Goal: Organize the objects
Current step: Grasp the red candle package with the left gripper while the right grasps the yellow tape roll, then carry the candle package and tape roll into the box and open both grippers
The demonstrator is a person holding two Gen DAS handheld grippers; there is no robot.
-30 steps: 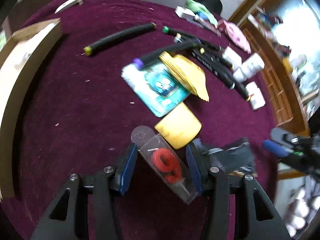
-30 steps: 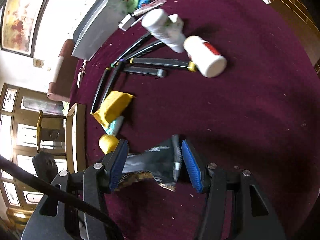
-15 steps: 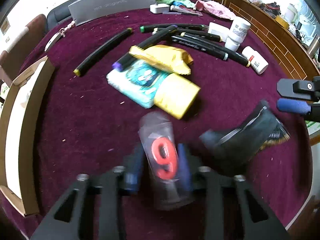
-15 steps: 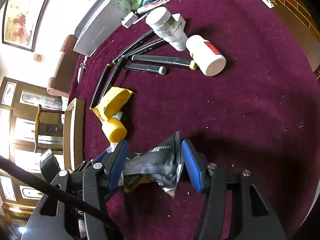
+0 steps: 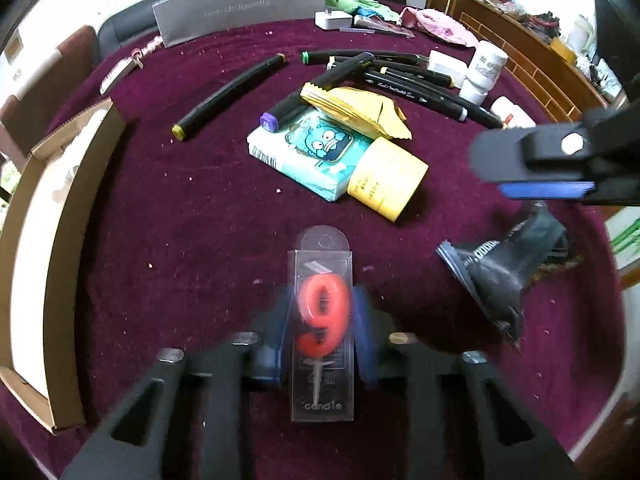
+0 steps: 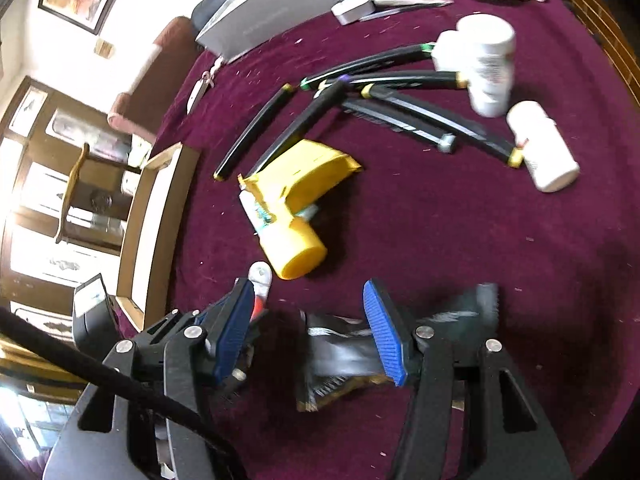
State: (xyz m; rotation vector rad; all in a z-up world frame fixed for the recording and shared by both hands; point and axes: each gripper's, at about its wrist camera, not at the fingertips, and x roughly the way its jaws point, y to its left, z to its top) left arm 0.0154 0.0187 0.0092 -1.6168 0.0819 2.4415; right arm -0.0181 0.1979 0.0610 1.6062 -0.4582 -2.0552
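My left gripper (image 5: pixel 322 320) is shut on a clear plastic candle pack (image 5: pixel 323 332) holding a red number 9 candle, lifted over the maroon tablecloth (image 5: pixel 192 216). My right gripper (image 6: pixel 308 328) is open above a black foil pouch (image 6: pixel 344 356) that lies on the cloth, partly under its right finger. The pouch also shows in the left wrist view (image 5: pixel 504 268), below the right gripper's blue pad (image 5: pixel 544 191). The candle pack's tip shows in the right wrist view (image 6: pixel 259 280).
A yellow tube (image 5: pixel 386 178), a teal tissue pack (image 5: pixel 316 152), a yellow packet (image 5: pixel 356 108) and several black markers (image 5: pixel 416 84) lie mid-table. White bottles (image 6: pixel 544 146) are at the right. An open cardboard box (image 5: pixel 52 216) stands at the left edge. A grey box (image 5: pixel 240 6) is at the back.
My left gripper closed on the candle pack and lifted it, turning it upright in view. My right gripper rose and shifted left off the black pouch, which stays on the cloth.
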